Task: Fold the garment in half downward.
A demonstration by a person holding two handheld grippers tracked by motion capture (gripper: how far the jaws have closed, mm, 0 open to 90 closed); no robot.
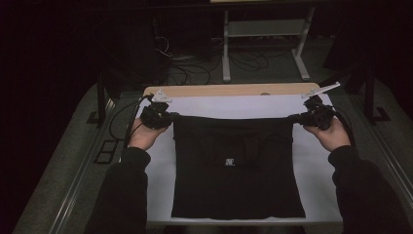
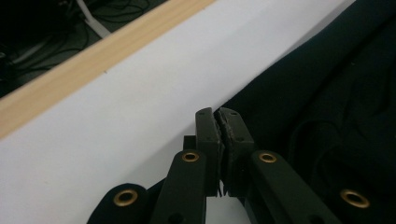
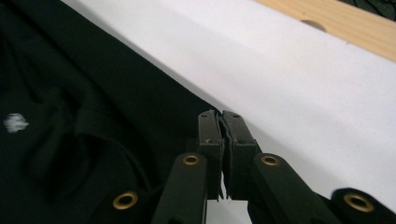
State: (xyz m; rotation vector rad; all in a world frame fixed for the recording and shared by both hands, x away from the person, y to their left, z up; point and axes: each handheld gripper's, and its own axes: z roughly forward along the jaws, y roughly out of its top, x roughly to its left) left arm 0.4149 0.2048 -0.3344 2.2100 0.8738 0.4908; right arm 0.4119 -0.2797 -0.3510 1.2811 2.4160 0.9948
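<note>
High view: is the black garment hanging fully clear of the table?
No, the garment lies on the white table; both tongs grip its far corners.

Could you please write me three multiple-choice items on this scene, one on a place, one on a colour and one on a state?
1. Where does each claw grip the garment?
A. at its near hem
B. at its far corners
C. at the white label in its middle

2. What colour is the garment?
A. black
B. red
C. yellow

3. How do the jaws of the two claws stand?
A. both wide open
B. one open, one shut
C. both shut on cloth

Answers:
1 B: in the high view the left claw and the right claw hold the two far corners of the garment, whose far edge runs taut between them.
2 A: the cloth is black against the white table cover.
3 C: each gripper view shows the jaws pressed together with a cloth edge pinched between them.
</note>
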